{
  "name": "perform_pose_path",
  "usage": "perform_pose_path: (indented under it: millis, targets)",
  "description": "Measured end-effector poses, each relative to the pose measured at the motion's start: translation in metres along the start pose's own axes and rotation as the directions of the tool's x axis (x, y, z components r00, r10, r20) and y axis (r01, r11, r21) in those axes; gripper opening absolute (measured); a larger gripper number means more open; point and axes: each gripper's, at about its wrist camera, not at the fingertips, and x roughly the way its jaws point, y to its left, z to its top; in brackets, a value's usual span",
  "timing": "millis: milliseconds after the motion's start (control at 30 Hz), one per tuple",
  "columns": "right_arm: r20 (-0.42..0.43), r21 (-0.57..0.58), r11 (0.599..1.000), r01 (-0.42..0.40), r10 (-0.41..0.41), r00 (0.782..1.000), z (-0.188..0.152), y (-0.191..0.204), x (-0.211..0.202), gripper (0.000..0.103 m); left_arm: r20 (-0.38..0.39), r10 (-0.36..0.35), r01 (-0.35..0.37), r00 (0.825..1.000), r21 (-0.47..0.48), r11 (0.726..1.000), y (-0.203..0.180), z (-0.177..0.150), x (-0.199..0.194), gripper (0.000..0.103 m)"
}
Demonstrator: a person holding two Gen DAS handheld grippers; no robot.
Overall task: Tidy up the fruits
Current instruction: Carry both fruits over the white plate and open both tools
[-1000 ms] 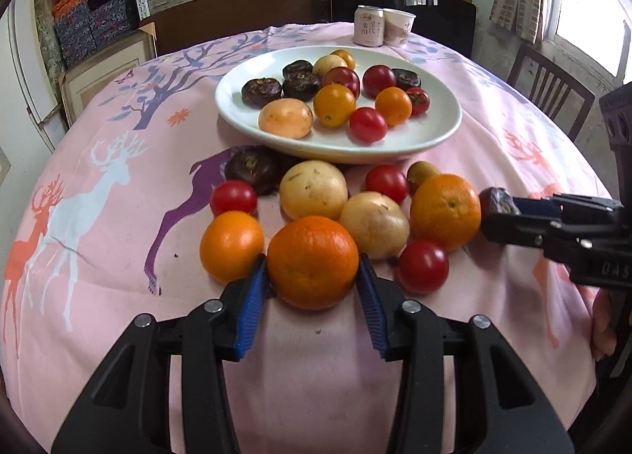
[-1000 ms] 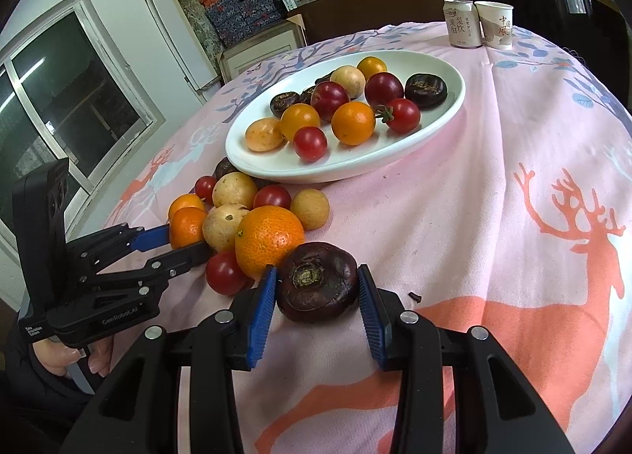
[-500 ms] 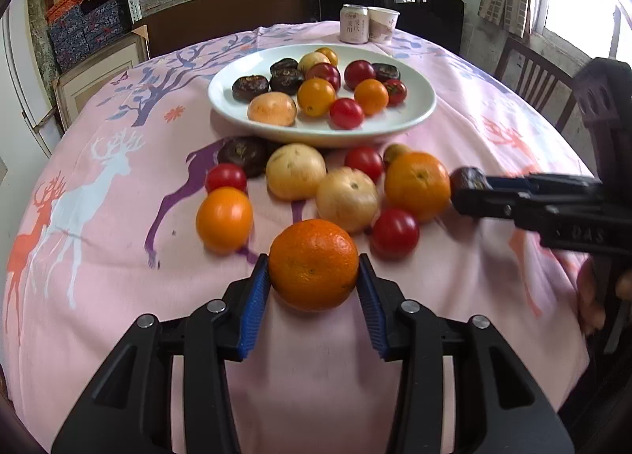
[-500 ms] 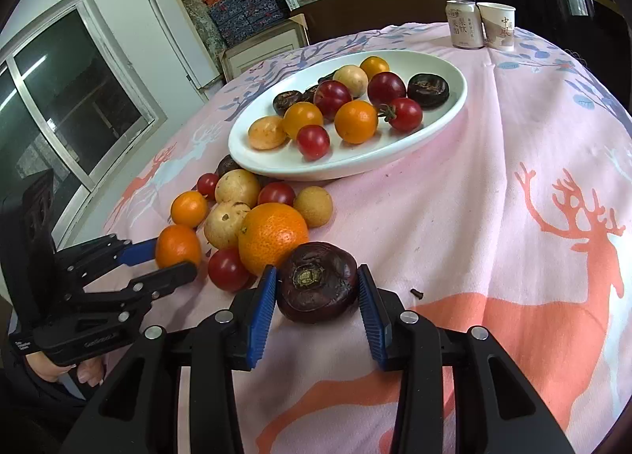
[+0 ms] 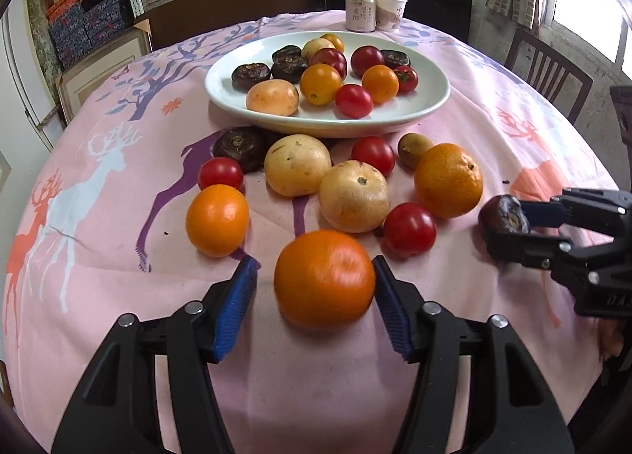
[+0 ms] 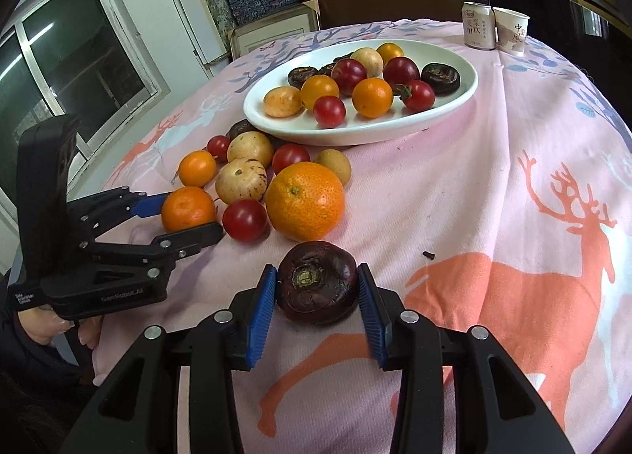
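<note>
From the left wrist, a pink deer-print table (image 5: 98,197) fronts stacked shelves; the left hand-held gripper (image 5: 315,308), jaws just opening and apart, frames a loose tangerine (image 5: 324,278) near the table's front edge. From the right wrist, a window shows, and the right hand-held gripper (image 6: 318,306) clamps a dark water chestnut (image 6: 318,282), stem scar facing the camera.

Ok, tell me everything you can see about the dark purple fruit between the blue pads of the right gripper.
The dark purple fruit is round and somewhat flattened, with wrinkled, glossy, near-black maroon skin and a pale tan stem scar facing the camera. It sits on the pink deer-print tablecloth, apart from the fruit pile and nearest the large orange. The right hand-held gripper is shut on it, one blue pad pressing each side. Its underside is hidden.
</note>
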Motion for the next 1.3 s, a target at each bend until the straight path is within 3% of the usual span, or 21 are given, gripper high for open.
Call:
perform_pose_path:
  millis: [67,100,300,733,1000,1167,1300]
  targets:
    - [0.001,0.001,1.000,0.002,-0.002,1.000,0.000,0.000,0.000,0.042,0.016,-0.021,0.021,1.000,-0.002,1.000,0.001,0.000,-0.002,0.044]
    - [0.000,-0.001,1.000,0.004,-0.004,1.000,0.000,0.000,0.000,0.042,0.020,-0.018,0.018,1.000,0.000,1.000,0.001,0.000,-0.002,0.043]
    - [0.009,-0.010,1.000,0.014,-0.014,1.000,0.000,0.002,0.000,0.041,0.045,-0.029,0.030,0.999,-0.016,0.999,0.003,-0.001,-0.008,0.043]
    - [0.143,0.050,0.999,0.010,-0.017,0.990,0.002,-0.011,-0.037,0.041,0.132,-0.060,0.069,0.989,-0.059,0.996,0.020,-0.006,-0.054,0.042]
    - [0.253,0.019,0.997,0.073,-0.076,0.964,0.056,-0.022,-0.078,0.041,0.203,-0.090,0.095,0.975,-0.017,0.995,0.009,0.051,-0.059,0.043]
    - [0.246,0.044,0.996,0.081,-0.089,0.965,0.101,-0.042,-0.052,0.041,0.179,-0.088,0.094,0.980,-0.024,0.995,0.006,0.098,-0.011,0.043]
    - [0.214,0.062,0.995,0.081,-0.093,0.972,0.117,-0.052,-0.015,0.041,0.131,-0.082,0.088,0.988,-0.046,0.995,0.006,0.113,0.025,0.043]
